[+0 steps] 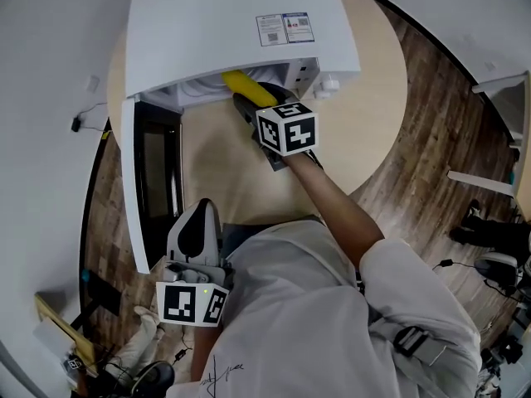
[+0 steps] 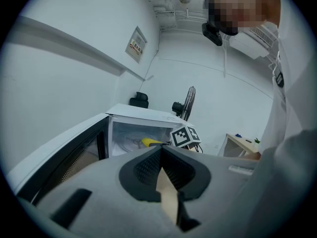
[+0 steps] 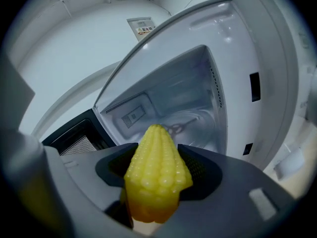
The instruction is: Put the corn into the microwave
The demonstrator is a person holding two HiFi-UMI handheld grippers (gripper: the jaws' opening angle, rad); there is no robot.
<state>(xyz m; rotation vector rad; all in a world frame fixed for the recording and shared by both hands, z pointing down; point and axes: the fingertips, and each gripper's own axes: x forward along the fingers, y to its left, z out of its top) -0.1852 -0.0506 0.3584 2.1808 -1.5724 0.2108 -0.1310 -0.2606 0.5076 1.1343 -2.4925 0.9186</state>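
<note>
A yellow corn cob [image 1: 247, 88] sticks out between the jaws of my right gripper [image 1: 251, 99], which is shut on it. The cob's tip is at the mouth of the white microwave [image 1: 241, 31], whose door [image 1: 153, 177] hangs open to the left. In the right gripper view the corn [image 3: 157, 182] points into the cavity [image 3: 198, 83], toward the glass turntable [image 3: 183, 127], with the right gripper [image 3: 157, 165] clamped on its sides. My left gripper [image 1: 199, 214] is shut and empty, low by the person's body beside the door. Seen from the left gripper [image 2: 161, 157], the corn [image 2: 150, 142] shows in the opening.
The microwave stands on a round beige table [image 1: 373, 98] over a wooden floor [image 1: 431, 148]. A standing fan [image 2: 189, 100] and a small side table [image 2: 242, 144] are behind it. Cables and gear lie on the floor at the right [image 1: 489, 247].
</note>
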